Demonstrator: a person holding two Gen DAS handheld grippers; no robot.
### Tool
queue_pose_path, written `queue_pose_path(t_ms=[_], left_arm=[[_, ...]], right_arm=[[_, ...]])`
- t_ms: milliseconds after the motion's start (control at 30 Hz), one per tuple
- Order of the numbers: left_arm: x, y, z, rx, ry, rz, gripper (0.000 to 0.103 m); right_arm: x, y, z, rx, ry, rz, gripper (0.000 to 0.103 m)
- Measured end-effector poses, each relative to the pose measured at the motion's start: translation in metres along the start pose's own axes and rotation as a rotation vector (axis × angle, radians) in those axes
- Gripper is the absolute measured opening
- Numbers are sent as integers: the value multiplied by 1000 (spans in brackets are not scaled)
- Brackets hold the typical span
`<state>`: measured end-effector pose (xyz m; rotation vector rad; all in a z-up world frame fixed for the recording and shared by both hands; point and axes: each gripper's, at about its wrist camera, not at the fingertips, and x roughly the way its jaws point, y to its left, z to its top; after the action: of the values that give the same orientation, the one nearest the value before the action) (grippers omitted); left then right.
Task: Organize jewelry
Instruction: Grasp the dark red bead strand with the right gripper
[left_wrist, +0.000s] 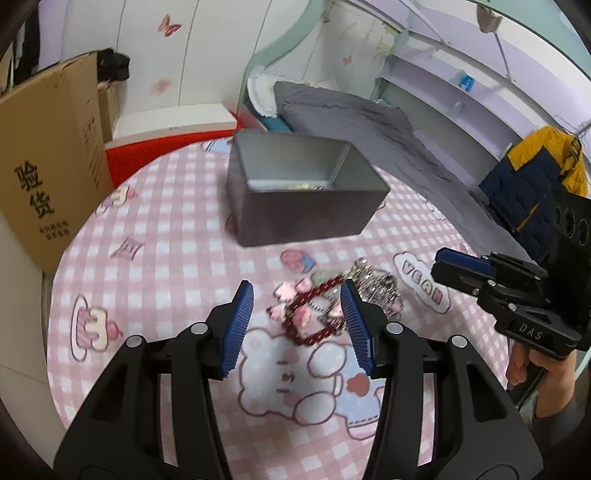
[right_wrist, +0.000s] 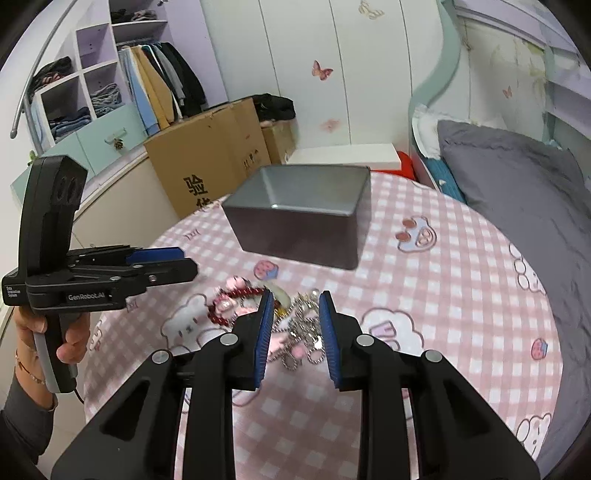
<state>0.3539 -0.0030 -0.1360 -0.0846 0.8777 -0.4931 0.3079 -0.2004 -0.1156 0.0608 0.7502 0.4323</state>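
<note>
A grey metal box (left_wrist: 303, 206) stands open on the pink checked tablecloth (left_wrist: 166, 229); some gold jewelry lies inside it. It also shows in the right wrist view (right_wrist: 306, 225). A jewelry pile lies in front of it: a dark red bead bracelet (left_wrist: 314, 314), pink charms (left_wrist: 291, 290) and silver chains (left_wrist: 380, 286). My left gripper (left_wrist: 297, 314) is open just above the bead bracelet. My right gripper (right_wrist: 295, 325) is open over the silver chains (right_wrist: 299, 332), empty. Each gripper shows in the other's view, the right one (left_wrist: 465, 269) and the left one (right_wrist: 162, 262).
A cardboard box (left_wrist: 51, 177) stands left of the table. A bed with a grey duvet (left_wrist: 369, 125) lies behind and to the right. A white and red box (right_wrist: 351, 157) sits behind the metal box. A wardrobe with clothes (right_wrist: 110, 92) is far left.
</note>
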Motion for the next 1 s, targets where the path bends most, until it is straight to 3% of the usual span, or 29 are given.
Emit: queue_pose_path(t_ms=[567,700,767,1000], left_arm=[[8,16,-12,-49,21,-36,49],[10,19,-10,-53,25,-33,49],[10,19,-9,-54,24,-34,49],[7,24,-8,-54,19,-41,49]], right_arm=[[57,20,1,-89,97,-10,24],[71,29,0,-160,135,-53,23],[74,32,-2,-194,140,-70,7],[47,37,1,-198,80,-43,7]])
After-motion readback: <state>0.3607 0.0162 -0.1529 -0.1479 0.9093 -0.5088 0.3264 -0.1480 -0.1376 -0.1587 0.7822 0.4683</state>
